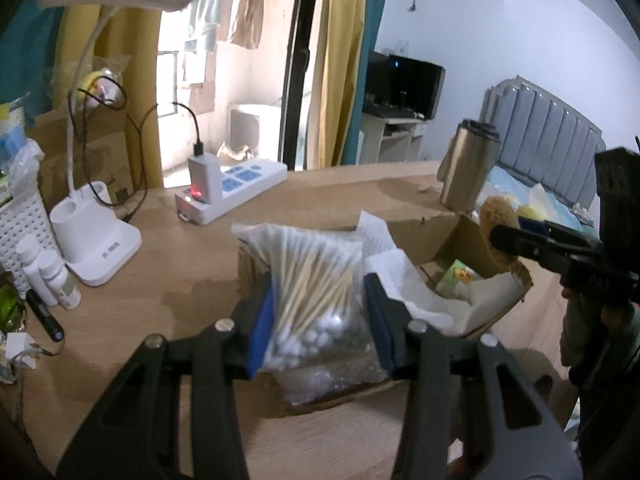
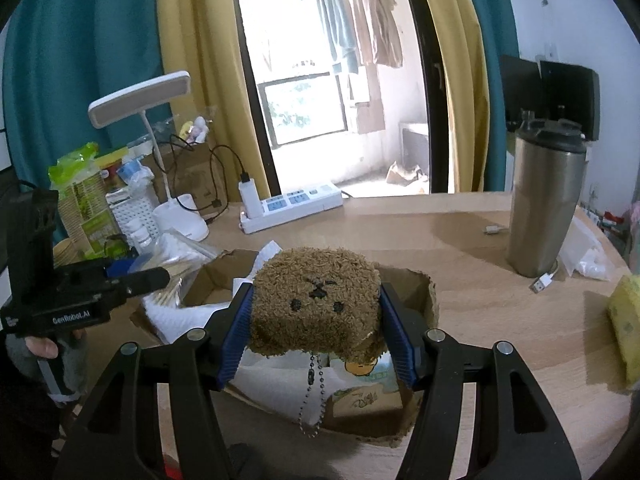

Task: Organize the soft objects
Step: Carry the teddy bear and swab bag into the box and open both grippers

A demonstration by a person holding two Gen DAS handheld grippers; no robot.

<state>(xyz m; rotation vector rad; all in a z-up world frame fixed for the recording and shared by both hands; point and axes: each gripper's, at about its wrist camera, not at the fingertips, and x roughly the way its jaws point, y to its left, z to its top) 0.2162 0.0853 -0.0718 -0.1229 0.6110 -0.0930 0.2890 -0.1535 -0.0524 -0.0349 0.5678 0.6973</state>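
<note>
- Left claw (image 1: 320,320): clamped on a clear bag of cotton swabs (image 1: 316,280), pads pressing both sides of the bag, held over the near-left corner of the cardboard box (image 1: 472,240).
- Right claw (image 2: 316,320): clamped on a brown plush bear keychain (image 2: 316,300), pads squeezing its sides; ball chain (image 2: 312,392) dangles below, over the box interior.
- Box sits on the wooden counter (image 2: 500,300), already holds white tissue paper (image 1: 404,276) and a small printed pack (image 2: 368,396). Looks like both items are about to go in.
- Risks from here, my read:
  - Swab bag is slick and gripped at the cotton-tip end; the stick end stands up past the pads, so a tilt could let it slide out or land half on the box flap and tip onto the counter.
  - Both claws converge on one small box; the right one shows close at the far side in the left view. Dropping together risks a claw-to-claw bump.
  - Chain could snag on the torn box edge or the tissue on release and drag the bear back out.
  - Box is light, with ragged flaps; a nudge from either claw could shove it toward the steel tumbler (image 2: 544,208) or the power strip (image 2: 296,204).
  - Plush is compressed; it will spring back on release and may roll.
</note>
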